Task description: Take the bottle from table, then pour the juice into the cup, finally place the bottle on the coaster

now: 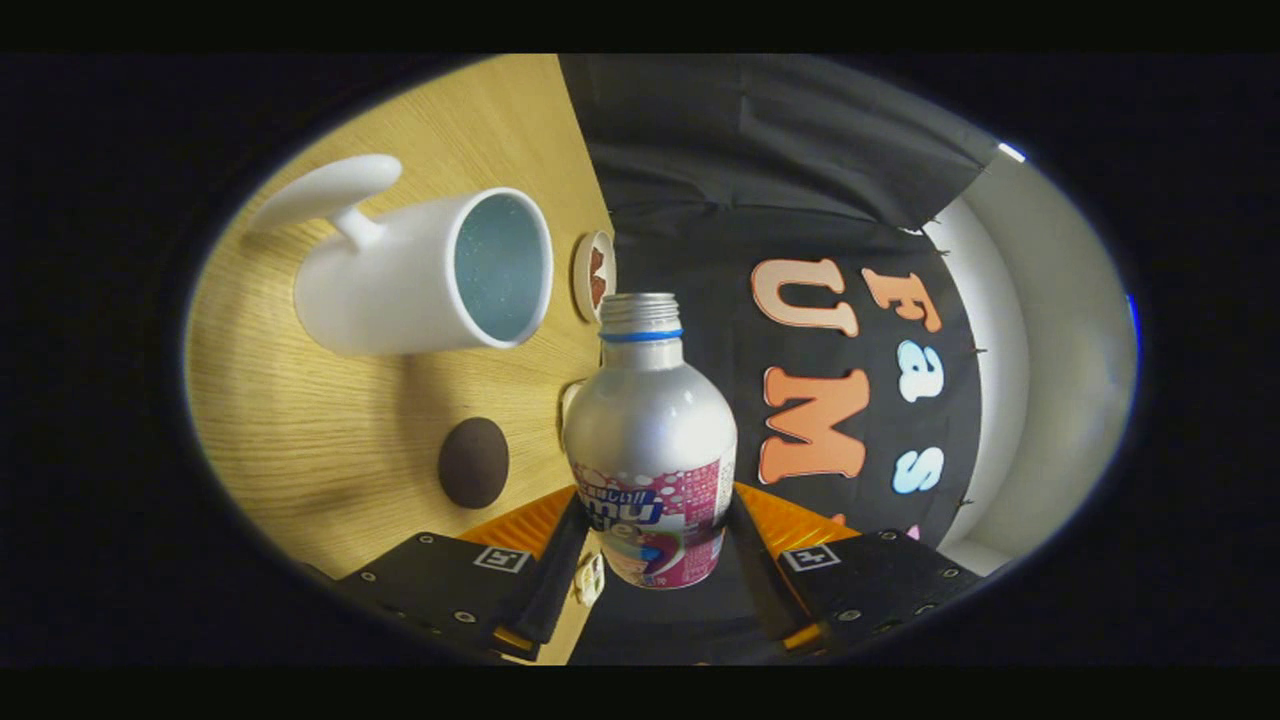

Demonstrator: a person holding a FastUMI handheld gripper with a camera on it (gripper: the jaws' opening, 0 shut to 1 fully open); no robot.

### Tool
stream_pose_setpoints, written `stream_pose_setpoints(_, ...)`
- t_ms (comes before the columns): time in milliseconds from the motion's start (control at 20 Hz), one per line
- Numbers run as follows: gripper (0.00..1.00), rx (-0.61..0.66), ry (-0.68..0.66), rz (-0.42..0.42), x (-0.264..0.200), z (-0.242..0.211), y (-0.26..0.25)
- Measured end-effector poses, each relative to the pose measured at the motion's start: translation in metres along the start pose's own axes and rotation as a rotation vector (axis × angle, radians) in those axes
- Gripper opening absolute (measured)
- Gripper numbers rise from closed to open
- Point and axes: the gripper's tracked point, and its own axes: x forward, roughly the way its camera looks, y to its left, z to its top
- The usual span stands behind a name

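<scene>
Worktop [330, 460] of pale wood appears rotated in our view, which tells us the claw [650, 560] is rolled over and the pouring step is in hand. We see the white cup [420, 275] standing on that surface with its open mouth turned towards us, its handle on the far side. The bottle [650, 440] sits between the two fingers, both pressing on its labelled lower body, so we read the claw as clenched on it; its uncapped threaded neck points away from us, beyond the fingertips. The neck lies near the cup's rim but not yet over the opening, we judge. To pour well, we would bring the mouth above the cup's centre first, then roll further slowly so the stream does not overshoot the rim. A round coaster [594, 276] rests just past the cup, near the bottle's neck. A small dark oval object [473, 462] lies on the wood, between the cup and the fingers.
</scene>
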Motion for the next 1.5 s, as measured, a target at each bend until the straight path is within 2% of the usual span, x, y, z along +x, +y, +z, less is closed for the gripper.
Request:
stream_pose_setpoints(200, 0.76, -0.054, -0.015, -0.012, 0.002, 0.002, -0.005)
stream_pose_setpoints(300, 0.77, -0.056, -0.015, 0.011, 0.001, 0.001, 0.000)
stream_pose_setpoints(450, 0.76, -0.103, -0.021, -0.013, 0.000, 0.000, -0.003)
stream_pose_setpoints(1500, 0.76, -0.198, -0.050, -0.059, 0.001, 0.007, -0.025)
